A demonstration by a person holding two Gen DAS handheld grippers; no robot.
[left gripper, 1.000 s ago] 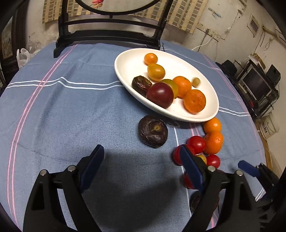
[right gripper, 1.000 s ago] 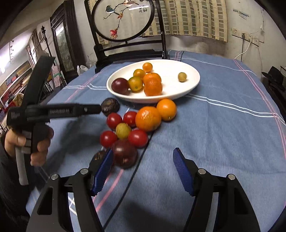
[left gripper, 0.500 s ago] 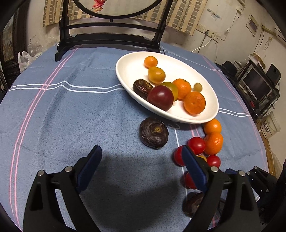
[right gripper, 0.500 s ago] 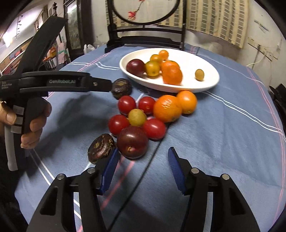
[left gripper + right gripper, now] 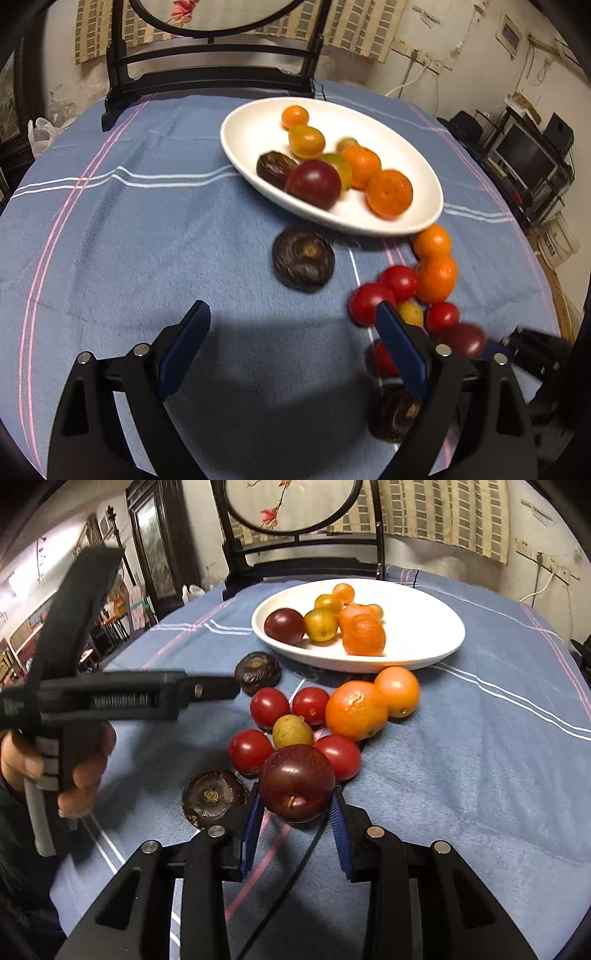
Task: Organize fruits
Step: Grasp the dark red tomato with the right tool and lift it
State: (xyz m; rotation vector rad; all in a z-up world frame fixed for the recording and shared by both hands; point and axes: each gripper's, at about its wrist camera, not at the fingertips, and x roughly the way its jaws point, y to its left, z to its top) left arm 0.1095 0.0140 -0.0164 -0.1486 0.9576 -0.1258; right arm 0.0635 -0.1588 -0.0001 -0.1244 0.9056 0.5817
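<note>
**Dark plum clamped by the right gripper beside the loose fruit**

Left wrist view: The left gripper (image 5: pixel 291 341) is held angled down over bare blue tablecloth (image 5: pixel 129 236), its jaws spread wide with nothing between them. A wrinkled dark fruit (image 5: pixel 303 259) lies ahead of it, short of the white bowl (image 5: pixel 255 129).

Right wrist view: The right gripper (image 5: pixel 295 812) is tilted down toward the table, and its jaws, which have just been closing, are pinched on the dark red plum (image 5: pixel 297 782). The plum is round, with no clear long axis; its stem end is turned toward the camera. It sits at the near edge of the red tomatoes (image 5: pixel 250 751). The person's hand (image 5: pixel 79 771) is wrapped around the left gripper's handle.
</note>
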